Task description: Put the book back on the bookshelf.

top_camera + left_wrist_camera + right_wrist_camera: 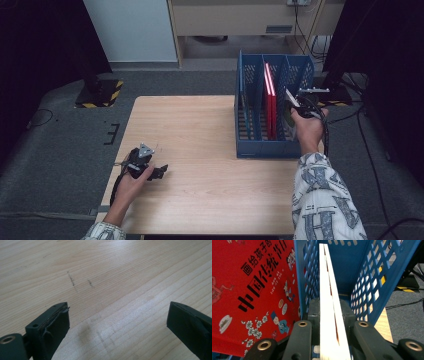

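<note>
So we're looking at the right hand-held gripper (296,106) over at the right side of the high view, and it's clamping down on a thin white-edged book (329,315), holding it on edge. In the right gripper view we're seeing the book's pale page edges running straight up the middle of the frame, with the black jaws pressing on it from both sides low down. The book is sitting inside the rightmost slot of the blue file rack (250,145), which is standing in the upper right part of the tabletop (200,150). The perforated blue walls are rising on either side of it in that close view.

One slot over, we're seeing a red book (271,102) standing upright in the rack; in the right gripper view its cover (249,290) is taking up the left of the frame, with black Chinese lettering and little cartoon figures.

Meanwhile the left hand-held gripper (157,172) is hanging out at the lower left of the high view, resting low on the wood. Its jaws are standing wide apart with nothing between them but bare wood grain and a few faint pencil marks (72,280).
</note>
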